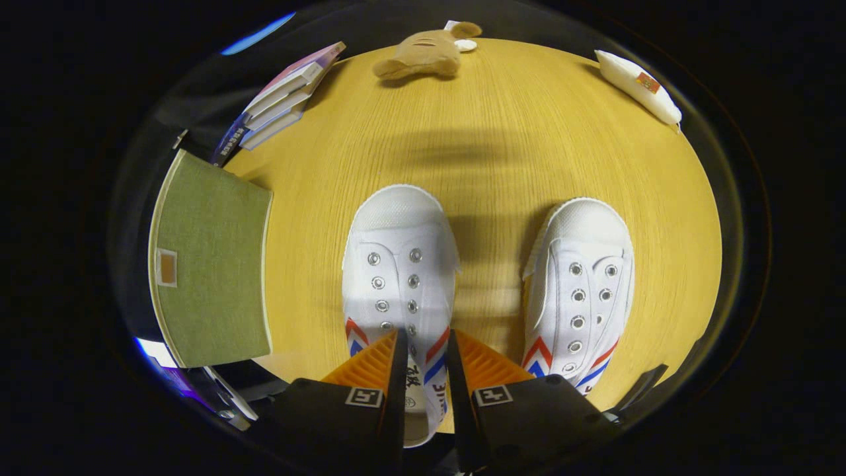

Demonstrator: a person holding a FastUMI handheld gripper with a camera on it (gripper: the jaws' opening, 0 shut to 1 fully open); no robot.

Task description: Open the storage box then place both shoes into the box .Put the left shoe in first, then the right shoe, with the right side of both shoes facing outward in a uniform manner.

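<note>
Gripper view: we find two white canvas shoes lying on a yellow wooden table [502, 132], toes pointing away from the camera. The left-hand shoe [400, 264] sits at lower centre of the frame, and the gripper [425, 344] straddles its heel end: one finger stands on each side of the shoe's rear part, narrowly spaced. We cannot tell whether both fingers actually press on the shoe. The right-hand shoe [581, 284] lies at lower right, apart from the first shoe and just to the side of the fingers. Both shoes carry red and blue stripes near the heel. At the left of the frame we note the green fabric storage box [211, 264] with its lid closed, resting at the table's edge. At upper left lies a stack of books [284, 99]. A tan plush toy [423, 56] lies at top centre, and a white packet [638, 86] at upper right.
</note>
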